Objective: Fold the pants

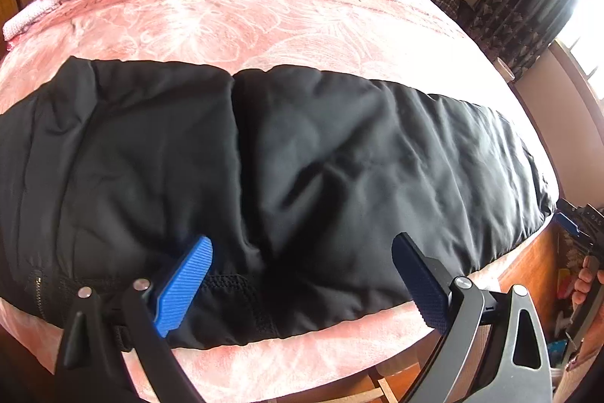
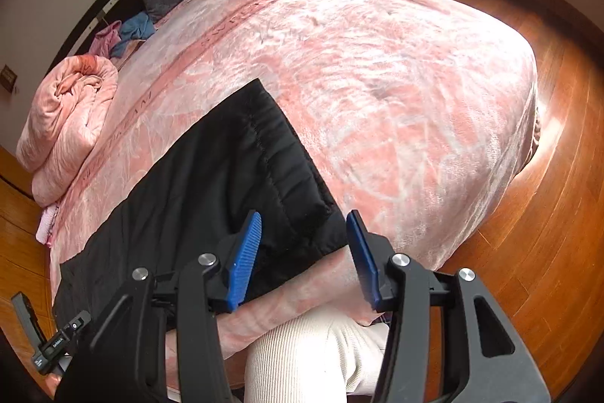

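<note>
While both lay unfolded | pants (image 1: 264, 157) near bed (image 1: 302, 17) edge | left gripper (image 1: 302, 274), right gripper (image 2: 304, 252) open, empty | risk: padded cloth slipping, bunching.

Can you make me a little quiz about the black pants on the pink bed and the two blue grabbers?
1. True or false: the black pants lie spread along the near edge of the pink blanket.
2. The left gripper is: A) shut on the pants, B) open above the pants, C) out of sight.
3. Fill in: the right gripper is open near the quilted ____ end of the pants, by the bed's edge.

Key: 1 true. 2 B. 3 cuff.
</note>
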A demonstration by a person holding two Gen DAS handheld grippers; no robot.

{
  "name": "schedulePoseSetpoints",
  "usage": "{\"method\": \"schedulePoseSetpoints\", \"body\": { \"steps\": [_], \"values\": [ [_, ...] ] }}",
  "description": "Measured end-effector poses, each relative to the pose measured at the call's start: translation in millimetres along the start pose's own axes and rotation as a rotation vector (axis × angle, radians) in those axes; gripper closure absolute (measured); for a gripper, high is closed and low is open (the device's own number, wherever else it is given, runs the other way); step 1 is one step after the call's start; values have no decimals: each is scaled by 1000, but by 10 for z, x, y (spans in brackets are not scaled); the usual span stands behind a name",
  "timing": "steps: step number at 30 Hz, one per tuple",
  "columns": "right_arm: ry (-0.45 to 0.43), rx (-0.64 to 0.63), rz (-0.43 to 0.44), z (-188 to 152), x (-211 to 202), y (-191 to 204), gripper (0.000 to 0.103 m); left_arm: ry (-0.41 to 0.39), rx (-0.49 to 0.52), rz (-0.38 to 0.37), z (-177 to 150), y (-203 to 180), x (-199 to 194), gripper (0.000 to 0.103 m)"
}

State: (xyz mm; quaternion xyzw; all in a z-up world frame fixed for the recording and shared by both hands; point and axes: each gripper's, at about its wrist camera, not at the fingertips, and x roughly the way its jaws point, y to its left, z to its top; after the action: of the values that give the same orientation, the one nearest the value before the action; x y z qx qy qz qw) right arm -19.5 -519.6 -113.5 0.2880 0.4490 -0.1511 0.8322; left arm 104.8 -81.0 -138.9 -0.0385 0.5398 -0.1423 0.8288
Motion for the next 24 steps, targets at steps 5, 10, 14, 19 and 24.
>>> {"method": "schedulePoseSetpoints", "body": {
  "steps": [5,10,14,19,24],
  "values": [
    [48,97,92,48,59,-294,55,20,16,-9,-11,-75,43,6],
    [80,90,100,-4,150,-275,56,23,27,-14,-45,-201,51,6],
    [83,115,82,-62,192,-318,57,23,41,-11,-18,-266,56,6],
    [66,118,67,-139,91,-388,57,25,54,-18,17,-305,72,6],
    [96,79,91,-205,175,-290,60,25,61,-36,50,-436,119,6]
  ]
}}
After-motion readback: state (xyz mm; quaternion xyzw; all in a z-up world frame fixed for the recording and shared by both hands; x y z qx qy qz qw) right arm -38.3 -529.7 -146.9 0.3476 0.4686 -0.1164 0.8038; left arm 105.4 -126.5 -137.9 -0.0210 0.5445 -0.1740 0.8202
